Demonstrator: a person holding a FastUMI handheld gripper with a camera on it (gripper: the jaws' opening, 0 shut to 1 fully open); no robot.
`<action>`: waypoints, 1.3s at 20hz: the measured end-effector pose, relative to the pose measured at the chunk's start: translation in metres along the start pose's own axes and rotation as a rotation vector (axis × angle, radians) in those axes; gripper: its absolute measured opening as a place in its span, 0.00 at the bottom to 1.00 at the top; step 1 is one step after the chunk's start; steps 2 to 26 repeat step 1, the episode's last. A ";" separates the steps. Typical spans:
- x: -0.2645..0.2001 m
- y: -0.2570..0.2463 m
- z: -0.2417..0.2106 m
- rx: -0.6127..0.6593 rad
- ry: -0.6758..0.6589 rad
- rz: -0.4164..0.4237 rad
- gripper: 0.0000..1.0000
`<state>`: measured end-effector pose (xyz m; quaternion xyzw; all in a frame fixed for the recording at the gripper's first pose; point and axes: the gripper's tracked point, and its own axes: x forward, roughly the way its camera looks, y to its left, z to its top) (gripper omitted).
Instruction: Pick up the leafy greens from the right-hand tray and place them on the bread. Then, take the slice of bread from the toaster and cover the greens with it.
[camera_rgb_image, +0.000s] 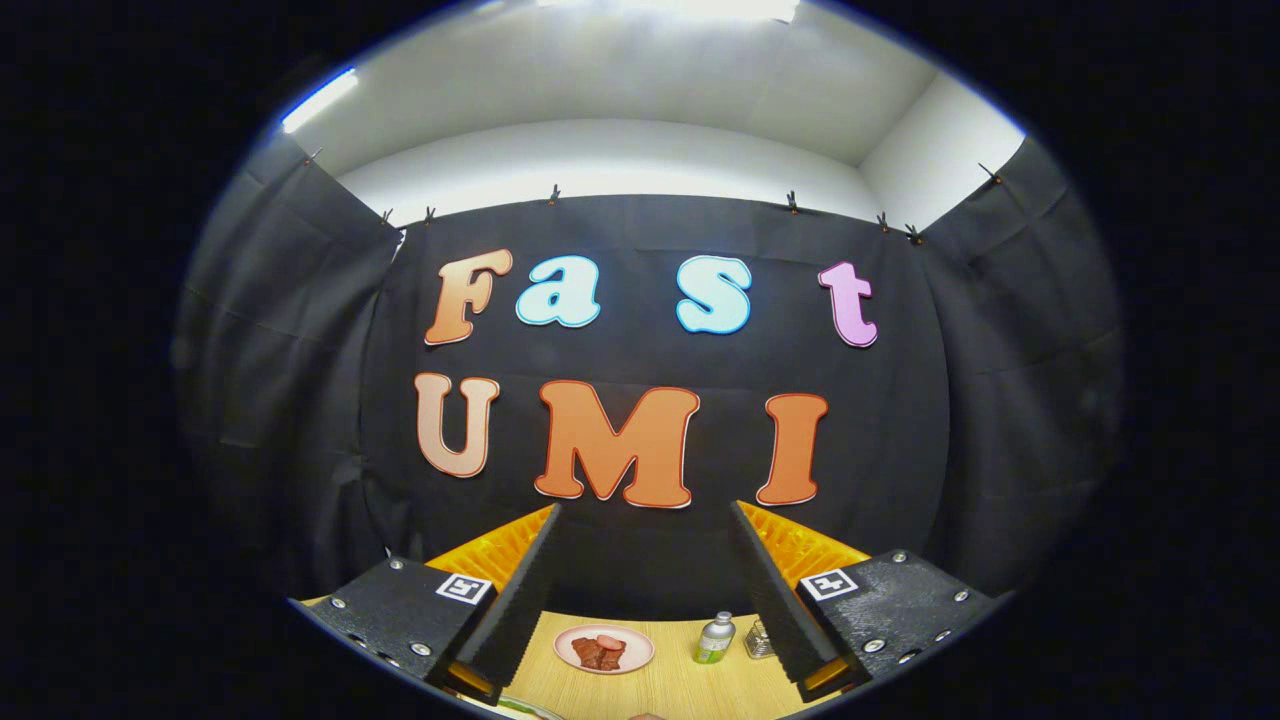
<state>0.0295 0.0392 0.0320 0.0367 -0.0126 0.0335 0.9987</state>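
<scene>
I'm holding the tool (645, 580) high and tipped up toward the booth's wall, so only a strip of the wooden counter (670, 685) shows, low down between the fingers. The fingers stand wide apart with nothing between them; the tool has hold of nothing.

On that strip, going by size: a pink plate (604, 649) sits between the fingers and a little beyond them, carrying dark reddish pieces (598, 653) that I take for meat. To its right stands a small bottle (714, 640) with a green label and a pale cap, and just beside that, partly behind the right finger, a small clear ribbed container (759, 640) I cannot identify.

I cannot place the leafy greens with any certainty. A pale green sliver (525, 706) lies at the nearest edge of the counter, just ahead of the left finger, and may belong to them or to a tray, but it is cut off too short to tell. The tray, the bread and the toaster lie somewhere I cannot make out from here.

My judgement of the greens: light, limp and easily torn or shed. I would pinch low across the bunched stems or the thickest fold, closing gently, since loose leaf edges would slip out.
</scene>
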 end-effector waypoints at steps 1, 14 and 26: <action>0.000 0.001 0.001 -0.003 -0.001 0.005 0.97; 0.000 0.001 0.001 -0.003 -0.001 0.005 0.97; 0.000 0.001 0.001 -0.003 -0.001 0.005 0.97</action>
